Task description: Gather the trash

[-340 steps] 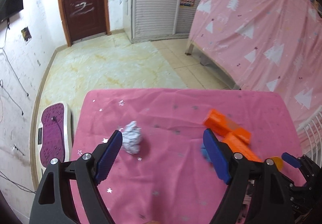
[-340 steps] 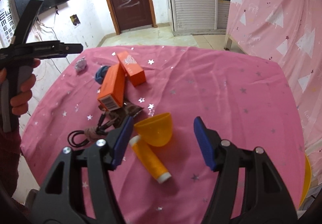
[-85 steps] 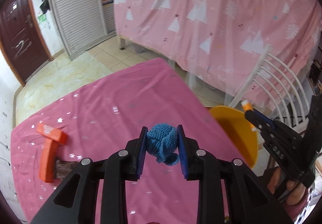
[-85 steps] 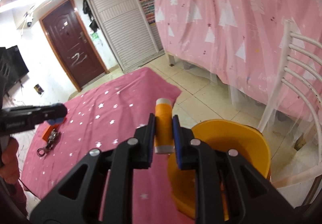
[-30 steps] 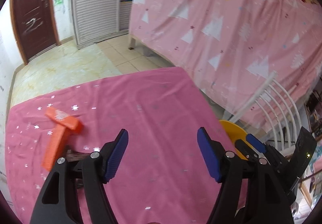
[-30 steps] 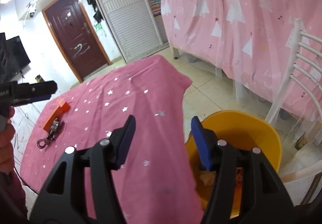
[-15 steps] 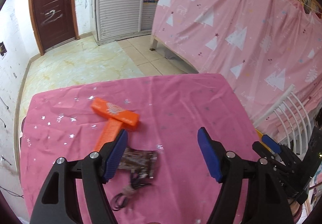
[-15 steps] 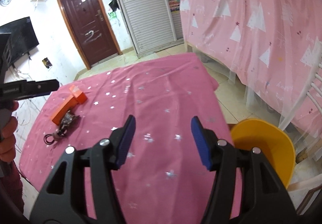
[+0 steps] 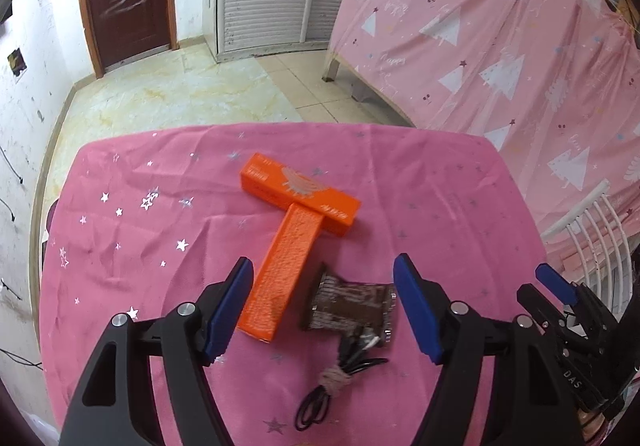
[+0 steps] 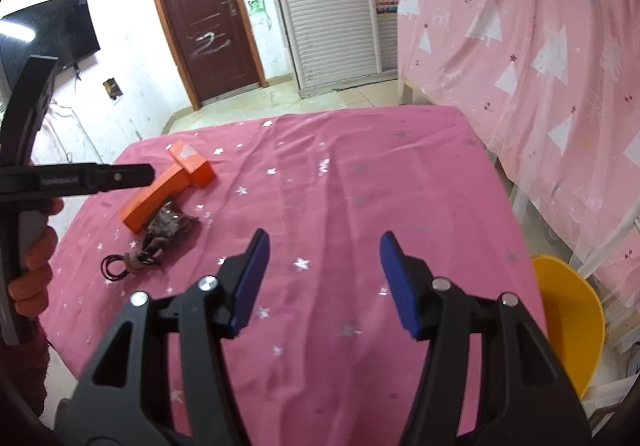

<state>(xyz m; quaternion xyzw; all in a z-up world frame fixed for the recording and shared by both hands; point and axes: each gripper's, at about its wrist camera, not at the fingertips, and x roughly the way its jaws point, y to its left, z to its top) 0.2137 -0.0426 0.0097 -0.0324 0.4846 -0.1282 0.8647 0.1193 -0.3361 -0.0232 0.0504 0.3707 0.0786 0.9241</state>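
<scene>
Two orange boxes lie in a T on the pink starred tablecloth [image 9: 440, 205]: one flat across [image 9: 300, 193], one long [image 9: 286, 270] pointing at me. A brown crumpled wrapper [image 9: 352, 304] and a coiled black cord [image 9: 332, 386] lie beside them. My left gripper [image 9: 322, 310] is open and empty, hovering just above the long box and wrapper. My right gripper [image 10: 320, 282] is open and empty over bare cloth. The boxes [image 10: 168, 185], wrapper [image 10: 170, 226] and cord [image 10: 128, 262] sit to its far left. The yellow bin [image 10: 568, 318] stands off the table's right edge.
A white chair [image 9: 592, 238] stands right of the table. A pink curtain [image 10: 540, 45] hangs at the right. A dark door [image 10: 208, 25] and white shutters [image 10: 332, 5] are at the back, across tiled floor. The left gripper's handle and hand [image 10: 36, 246] show at left.
Both grippers, open and empty, have swung away from the yellow bin back over the table. The left one has closed in on the orange boxes and wrapper.
</scene>
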